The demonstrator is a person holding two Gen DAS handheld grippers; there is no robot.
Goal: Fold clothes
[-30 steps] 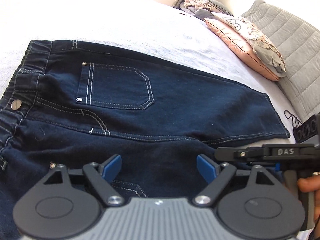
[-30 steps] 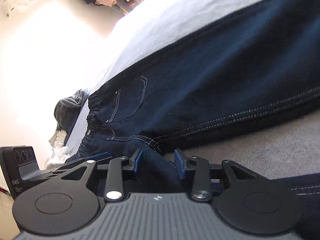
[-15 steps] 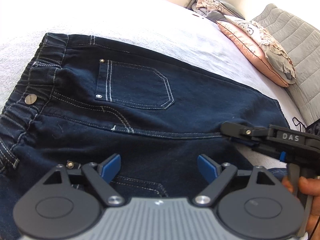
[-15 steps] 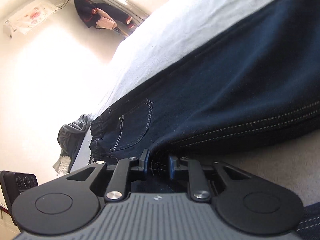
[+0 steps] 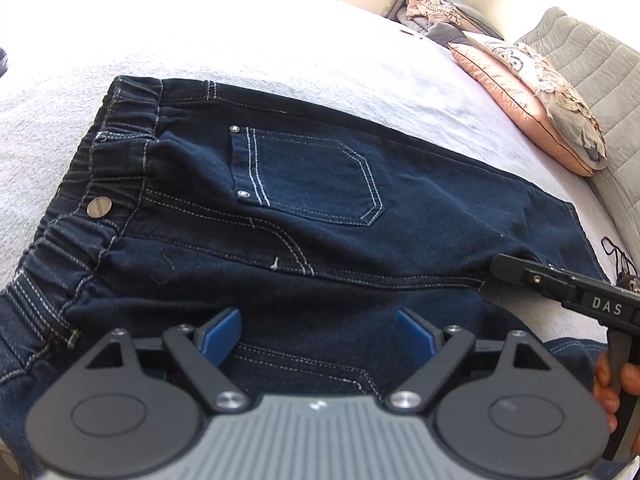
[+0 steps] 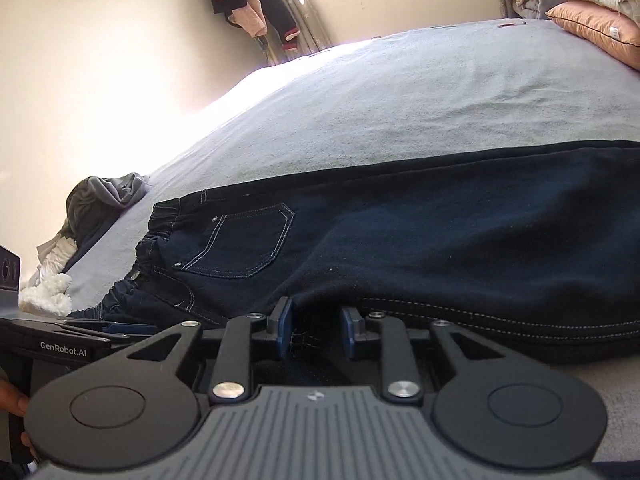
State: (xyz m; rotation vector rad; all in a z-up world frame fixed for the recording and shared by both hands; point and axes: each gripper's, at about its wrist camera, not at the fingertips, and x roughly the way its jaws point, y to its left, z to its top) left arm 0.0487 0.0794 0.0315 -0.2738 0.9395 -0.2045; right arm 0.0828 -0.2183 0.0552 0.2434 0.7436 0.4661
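Dark blue jeans [image 5: 320,216] lie on the grey bed [image 5: 280,52], waistband to the left, back pocket up. My left gripper [image 5: 318,330] is open and empty, just above the lower leg's fabric. My right gripper [image 6: 316,330] has its jaws close together around a fold of the jeans' inner seam [image 6: 310,336]. In the left wrist view the right gripper [image 5: 516,270] pinches the seam at the crotch. The jeans also show in the right wrist view [image 6: 440,248].
A pink pillow [image 5: 520,100] and a grey patterned pillow [image 5: 568,100] lie at the bed's right by a grey quilted headboard [image 5: 592,68]. A heap of grey and white clothes [image 6: 80,240] sits at the bed's left edge. Clothes hang on the far wall [image 6: 248,4].
My right gripper has closed on the jeans' inner seam and turned level. The left gripper drew back, staying open, so more of the waistband shows.
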